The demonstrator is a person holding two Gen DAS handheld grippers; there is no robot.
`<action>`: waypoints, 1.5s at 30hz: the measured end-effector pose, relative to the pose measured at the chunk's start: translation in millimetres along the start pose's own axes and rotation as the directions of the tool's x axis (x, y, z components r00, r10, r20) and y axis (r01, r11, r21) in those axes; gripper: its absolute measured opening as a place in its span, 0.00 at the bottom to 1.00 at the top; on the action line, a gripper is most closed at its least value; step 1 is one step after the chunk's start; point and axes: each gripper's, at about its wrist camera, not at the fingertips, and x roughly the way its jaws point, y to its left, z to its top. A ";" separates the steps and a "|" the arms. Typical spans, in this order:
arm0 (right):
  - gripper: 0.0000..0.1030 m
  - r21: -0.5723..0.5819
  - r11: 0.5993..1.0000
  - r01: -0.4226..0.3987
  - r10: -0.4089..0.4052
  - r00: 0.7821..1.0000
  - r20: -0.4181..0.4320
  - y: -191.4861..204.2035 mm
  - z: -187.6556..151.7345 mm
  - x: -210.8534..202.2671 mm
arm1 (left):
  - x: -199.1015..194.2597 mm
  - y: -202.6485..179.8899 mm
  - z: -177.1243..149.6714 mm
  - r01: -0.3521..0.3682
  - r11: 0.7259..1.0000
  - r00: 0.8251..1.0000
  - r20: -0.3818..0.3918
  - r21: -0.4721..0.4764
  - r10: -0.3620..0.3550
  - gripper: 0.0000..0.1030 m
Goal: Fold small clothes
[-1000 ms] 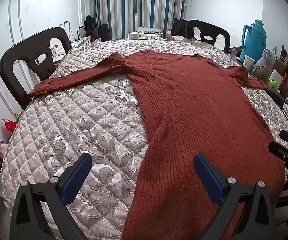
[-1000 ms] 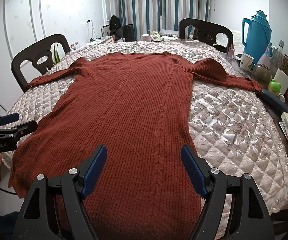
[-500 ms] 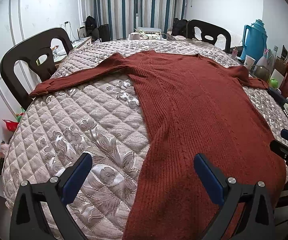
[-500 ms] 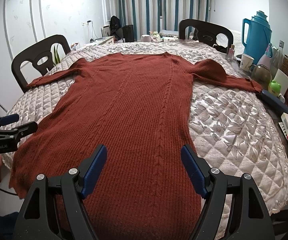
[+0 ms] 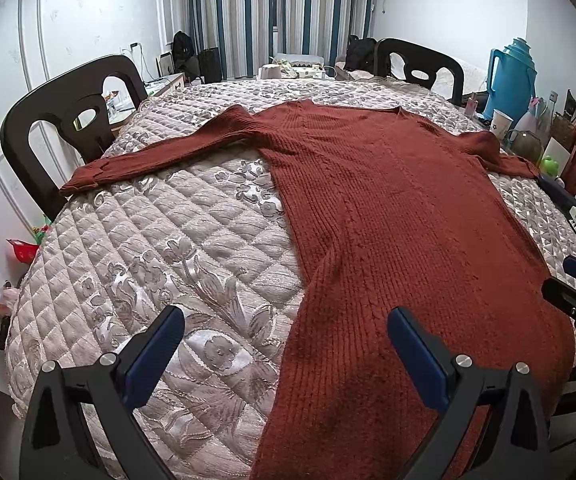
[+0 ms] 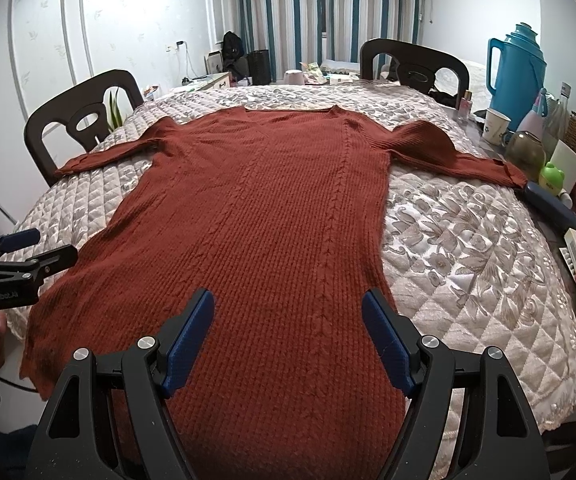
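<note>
Sweater [image 6: 271, 216] (rust-red knit, long body) lies flat on the quilted table cover [image 6: 468, 256], neckline at the far end, hem nearest both grippers. Left gripper [image 5: 285, 350] is spread wide and holds nothing; its left finger sits over bare quilt, its right finger over the knit, with the sweater's left edge running between them. Right gripper [image 6: 288, 336] is likewise spread wide, empty, both fingers above the sweater's lower body, cable seam just inside its right finger. Contact with fabric: can't tell from either view. One sleeve stretches out ahead-left toward the dark chair [image 5: 67, 116]; the other ahead-right, cuff ending near the blue thermos [image 6: 518, 68] and cup clutter.
</note>
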 end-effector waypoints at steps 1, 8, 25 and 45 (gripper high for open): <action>0.74 0.000 1.000 0.000 0.000 1.000 -0.001 0.2 0.3 0.4 | -0.1 0.8 -0.4 0.000 1.000 1.000 -0.001 0.000 0.000 1.00; 0.74 -0.002 1.000 -0.001 0.001 1.000 0.002 1.8 2.2 2.0 | 3.5 2.2 2.5 -0.006 1.000 1.000 -0.007 0.000 0.006 1.00; 0.74 0.008 0.998 -0.057 0.057 0.998 0.022 6.3 16.0 13.3 | 17.6 16.3 14.9 0.035 0.999 0.999 -0.016 -0.032 -0.036 1.00; 0.74 -0.003 0.990 -0.141 0.141 0.990 0.013 27.1 57.1 48.2 | 53.9 135.2 54.5 0.069 0.939 0.997 0.058 -0.338 -0.052 1.00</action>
